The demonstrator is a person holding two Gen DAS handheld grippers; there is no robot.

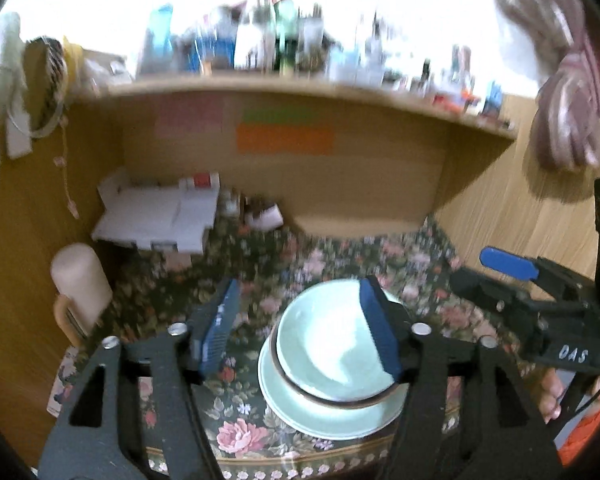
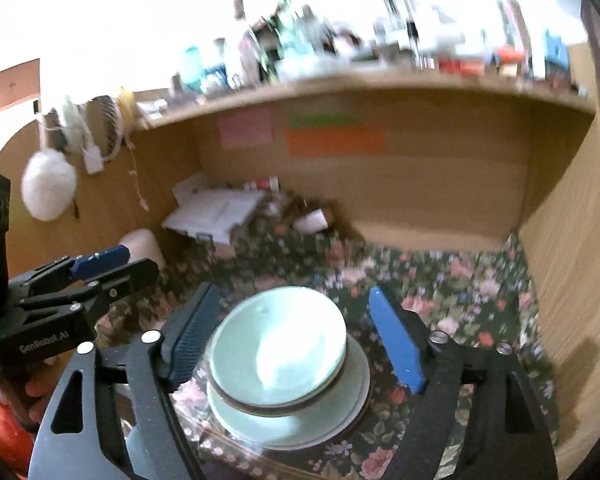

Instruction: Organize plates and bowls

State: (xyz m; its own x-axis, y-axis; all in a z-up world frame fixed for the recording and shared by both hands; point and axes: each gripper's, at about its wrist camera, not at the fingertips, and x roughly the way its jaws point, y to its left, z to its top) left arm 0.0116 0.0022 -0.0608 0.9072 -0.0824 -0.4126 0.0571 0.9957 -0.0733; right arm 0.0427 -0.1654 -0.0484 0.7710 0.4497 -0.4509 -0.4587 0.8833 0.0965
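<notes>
A pale green bowl (image 1: 332, 348) with a dark rim sits on a pale green plate (image 1: 324, 416) on the floral tablecloth; both show in the right wrist view too, bowl (image 2: 278, 354) and plate (image 2: 300, 420). My left gripper (image 1: 300, 332) is open and empty, with its right finger over the bowl's right side. My right gripper (image 2: 292, 336) is open and empty, its fingers on either side of the bowl, above it. Each gripper shows in the other's view: the right one (image 1: 496, 272) and the left one (image 2: 112, 262).
The floral tablecloth (image 1: 340, 256) covers the desk under a wooden shelf (image 1: 284, 92) crowded with bottles. A white paper box (image 1: 156, 216) and a small cup (image 1: 266, 216) stand at the back. A white cylinder (image 1: 80, 276) stands at left. Wooden side panel (image 2: 572, 264) at right.
</notes>
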